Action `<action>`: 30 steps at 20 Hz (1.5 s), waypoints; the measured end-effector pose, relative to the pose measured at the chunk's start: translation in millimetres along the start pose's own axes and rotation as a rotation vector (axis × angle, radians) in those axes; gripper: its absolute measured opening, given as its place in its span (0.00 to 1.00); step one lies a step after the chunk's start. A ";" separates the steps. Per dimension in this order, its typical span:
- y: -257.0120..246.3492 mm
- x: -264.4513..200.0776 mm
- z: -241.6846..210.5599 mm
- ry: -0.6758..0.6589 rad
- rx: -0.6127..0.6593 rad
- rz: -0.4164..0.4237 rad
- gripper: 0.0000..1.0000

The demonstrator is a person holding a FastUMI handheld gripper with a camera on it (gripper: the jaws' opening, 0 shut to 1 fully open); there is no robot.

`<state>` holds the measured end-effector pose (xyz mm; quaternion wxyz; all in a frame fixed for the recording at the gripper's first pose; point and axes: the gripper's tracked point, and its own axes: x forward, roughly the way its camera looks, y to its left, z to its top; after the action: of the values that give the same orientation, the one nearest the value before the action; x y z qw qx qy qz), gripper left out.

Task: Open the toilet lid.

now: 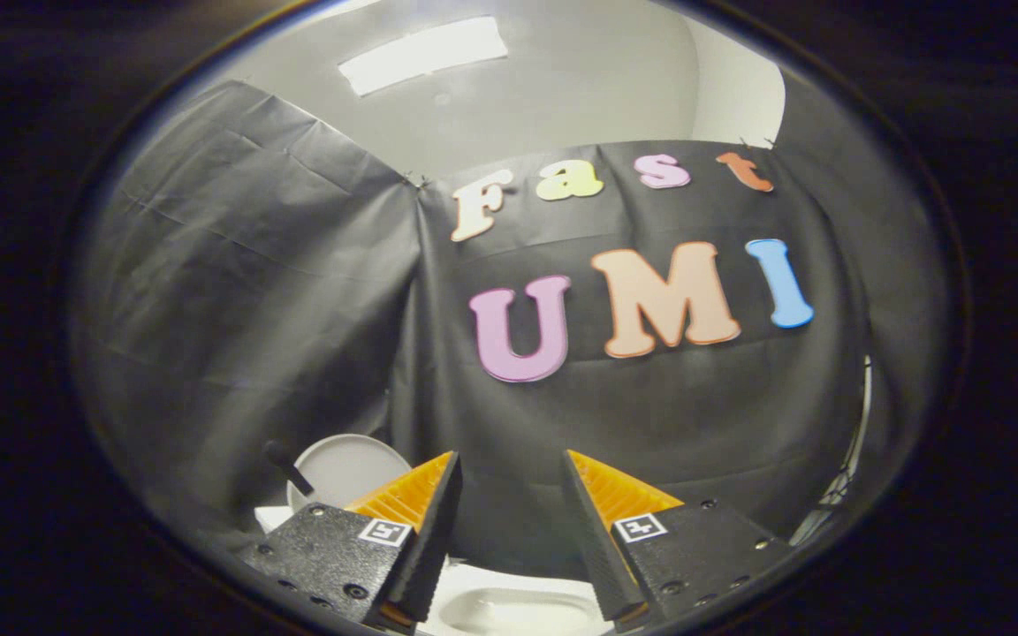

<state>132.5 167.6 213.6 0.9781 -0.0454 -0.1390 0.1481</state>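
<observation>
While your gripper (509, 468) gapes wide, holding nothing, white toilet (509, 609) sits near, below fingers; round lid (345, 468) stands upright far left. Square markers (384, 531) on fingers, no readable writing.

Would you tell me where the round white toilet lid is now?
The round white toilet lid stands raised against the black cloth wall, just beyond the open gripper, off its left finger.

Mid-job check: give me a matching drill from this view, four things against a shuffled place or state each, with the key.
Things:
1. gripper
2. round pale disc
3. white toilet surface
4. ceiling light

Places or states:
A. low down, between the fingers
B. just beyond one finger
C. open, holding nothing
D. overhead, above the black cloth wall

Pairs: 1-C, 2-B, 3-A, 4-D
</observation>
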 end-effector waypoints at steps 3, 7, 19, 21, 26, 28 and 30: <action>-55.5 -33.8 -2.7 0.032 -0.012 -0.100 0.62; -110.5 -74.2 -14.9 0.078 -0.010 -0.173 0.55; -208.9 -138.0 -65.3 0.217 -0.023 -0.215 0.40; -222.7 -143.2 -73.1 0.229 -0.012 -0.226 0.39; -250.6 -147.9 -93.0 0.273 0.023 -0.237 0.38; -257.6 -150.2 -98.9 0.286 0.029 -0.234 0.38; -265.9 -149.0 -104.1 0.293 0.036 -0.226 0.38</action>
<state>99.2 -135.6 110.1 0.9990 -0.0331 0.0032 0.0314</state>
